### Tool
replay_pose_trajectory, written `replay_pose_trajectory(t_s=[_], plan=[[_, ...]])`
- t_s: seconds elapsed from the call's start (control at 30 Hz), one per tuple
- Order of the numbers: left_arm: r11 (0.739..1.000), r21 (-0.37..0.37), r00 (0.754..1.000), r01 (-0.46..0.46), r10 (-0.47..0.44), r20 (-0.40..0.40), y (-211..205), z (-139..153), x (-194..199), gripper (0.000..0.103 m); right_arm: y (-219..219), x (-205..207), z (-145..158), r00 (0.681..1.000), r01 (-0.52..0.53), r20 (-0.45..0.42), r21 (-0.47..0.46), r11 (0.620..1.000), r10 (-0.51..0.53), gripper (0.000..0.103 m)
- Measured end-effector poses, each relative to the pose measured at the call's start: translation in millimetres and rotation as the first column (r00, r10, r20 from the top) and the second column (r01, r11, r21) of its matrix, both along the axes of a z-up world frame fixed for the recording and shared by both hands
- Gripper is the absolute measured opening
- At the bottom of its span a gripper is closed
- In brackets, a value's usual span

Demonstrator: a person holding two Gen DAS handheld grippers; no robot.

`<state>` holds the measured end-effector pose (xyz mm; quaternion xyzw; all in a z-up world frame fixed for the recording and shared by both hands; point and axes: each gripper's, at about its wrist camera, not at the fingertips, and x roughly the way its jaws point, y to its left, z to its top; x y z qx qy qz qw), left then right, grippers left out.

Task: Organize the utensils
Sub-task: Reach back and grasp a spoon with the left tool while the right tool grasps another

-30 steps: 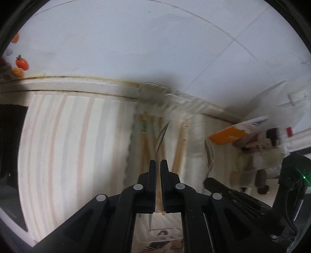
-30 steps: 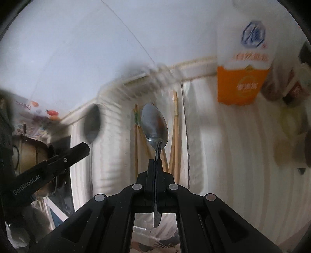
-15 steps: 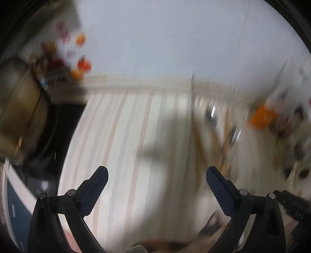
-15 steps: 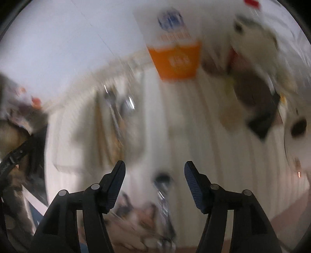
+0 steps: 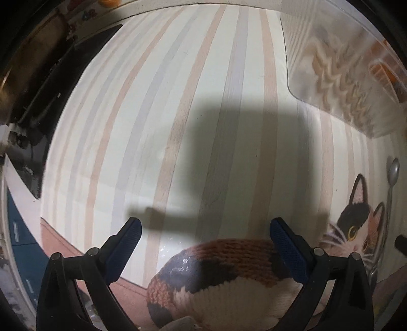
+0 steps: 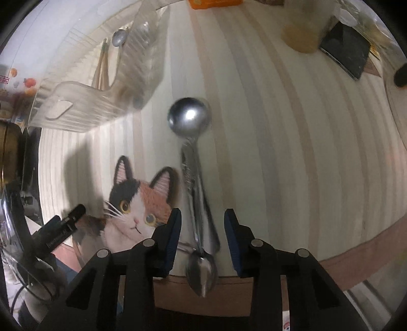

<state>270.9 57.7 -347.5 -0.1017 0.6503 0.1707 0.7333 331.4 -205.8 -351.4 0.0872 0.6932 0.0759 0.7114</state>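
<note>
My right gripper (image 6: 202, 230) is open and hovers over a small pile of metal spoons (image 6: 193, 165) lying on the striped table; the handles pass between its fingers, one bowl points away and another bowl (image 6: 201, 272) lies near the table edge. A clear plastic organizer tray (image 6: 101, 86) at the far left holds chopsticks (image 6: 101, 68) and a spoon (image 6: 119, 37). My left gripper (image 5: 202, 238) is open and empty above the table. In its view the tray (image 5: 343, 76) is at the upper right and a spoon (image 5: 393, 170) at the right edge.
A cat picture (image 6: 140, 203) is printed on the table next to the spoons; its body (image 5: 229, 280) lies under the left gripper. An orange carton (image 6: 213, 2), a jar (image 6: 305, 33) and a dark flat object (image 6: 348, 51) stand at the back right. The table edge (image 6: 356, 259) runs close below.
Both grippers held spoons over the tray a second ago, shut. Both have opened, left the spoons in the tray, and swung back down to the near table, the right one over the spoon pile.
</note>
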Motion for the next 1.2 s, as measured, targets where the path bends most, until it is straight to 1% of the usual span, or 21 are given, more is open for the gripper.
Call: replay_pose_trajectory(t_s=[0.13, 0.17, 0.23, 0.3, 0.37, 0.47, 0.5, 0.57, 0.6, 0.7, 0.77, 0.8, 0.87, 0.93, 1.0, 1.03, 1.1, 1.13, 1.17, 1.2], plan=[[0.998, -0.064, 0.998, -0.023, 0.026, 0.049, 13, -8, 2, 0.103, -18, -4, 0, 1.000, 0.028, -0.009, -0.007, 1.000, -0.028, 0.037], [0.998, -0.061, 0.999, -0.019, 0.022, 0.048, 14, -9, 4, 0.103, -22, -4, 0, 1.000, 0.025, -0.015, -0.003, 1.000, -0.025, 0.037], [0.999, -0.035, 1.000, 0.005, -0.004, 0.026, 11, -9, 4, 0.103, -26, -11, -1, 0.999, 0.021, -0.047, 0.019, 1.000, -0.020, 0.037], [0.999, -0.013, 0.999, 0.044, -0.044, 0.004, -1, -8, 3, 0.103, -31, -20, -4, 0.997, 0.031, -0.076, 0.048, 0.998, -0.027, 0.037], [0.993, -0.047, 0.994, 0.105, -0.105, 0.006, -28, -4, 3, 0.103, -35, -28, -6, 0.995, 0.065, -0.079, 0.058, 0.996, -0.060, 0.037], [0.971, -0.126, 0.978, 0.205, -0.207, -0.001, -72, 4, 2, 0.103, -61, -30, -4, 0.986, 0.161, -0.049, 0.040, 0.986, -0.159, 0.037], [0.960, -0.144, 0.970, 0.240, -0.244, -0.012, -89, 5, 3, 0.103, -74, -31, -1, 0.981, 0.191, -0.029, 0.018, 0.982, -0.190, 0.037], [0.931, -0.188, 0.946, 0.314, -0.323, -0.017, -126, 5, 5, 0.103, -98, -31, 5, 0.972, 0.234, 0.010, -0.023, 0.972, -0.234, 0.037], [0.919, -0.198, 0.935, 0.342, -0.354, -0.031, -143, 3, 5, 0.103, -109, -32, 9, 0.966, 0.256, 0.025, -0.034, 0.966, -0.255, 0.037], [0.886, -0.257, 0.908, 0.386, -0.414, -0.065, -185, -7, 4, 0.103, -142, -41, 17, 0.945, 0.324, 0.067, -0.051, 0.945, -0.321, 0.037], [0.872, -0.282, 0.897, 0.399, -0.436, -0.079, -201, -13, 2, 0.103, -162, -49, 18, 0.929, 0.366, 0.085, -0.051, 0.929, -0.361, 0.037], [0.866, -0.292, 0.890, 0.407, -0.447, -0.087, -209, -17, 1, 0.103, -172, -54, 18, 0.922, 0.382, 0.088, -0.050, 0.923, -0.377, 0.037], [0.860, -0.276, 0.877, 0.429, -0.470, -0.104, -223, -26, -2, 0.101, -187, -65, 13, 0.908, 0.414, 0.086, -0.047, 0.909, -0.409, 0.037], [0.864, -0.234, 0.867, 0.447, -0.483, -0.126, -231, -35, -5, 0.096, -199, -75, 8, 0.897, 0.438, 0.082, -0.044, 0.898, -0.434, 0.037], [0.862, -0.165, 0.859, 0.479, -0.499, -0.114, -238, -34, -7, 0.086, -207, -81, 9, 0.894, 0.444, 0.095, -0.053, 0.895, -0.438, 0.037], [0.859, -0.139, 0.855, 0.493, -0.508, -0.107, -242, -31, -10, 0.078, -206, -83, 9, 0.894, 0.443, 0.104, -0.058, 0.895, -0.435, 0.037], [0.853, -0.125, 0.852, 0.507, -0.518, -0.079, -252, -22, -11, 0.057, -200, -87, 9, 0.895, 0.439, 0.118, -0.063, 0.896, -0.430, 0.037], [0.852, -0.118, 0.852, 0.510, -0.520, -0.069, -253, -15, -5, 0.032, -199, -86, 9, 0.896, 0.435, 0.124, -0.061, 0.898, -0.426, 0.037], [0.851, -0.112, 0.850, 0.513, -0.522, -0.073, -253, -15, -8, 0.032, -198, -85, 10, 0.898, 0.432, 0.125, -0.055, 0.900, -0.423, 0.037], [0.852, -0.121, 0.852, 0.509, -0.519, -0.073, -249, -16, -8, 0.032, -194, -83, 9, 0.899, 0.427, 0.126, -0.048, 0.903, -0.419, 0.037]])
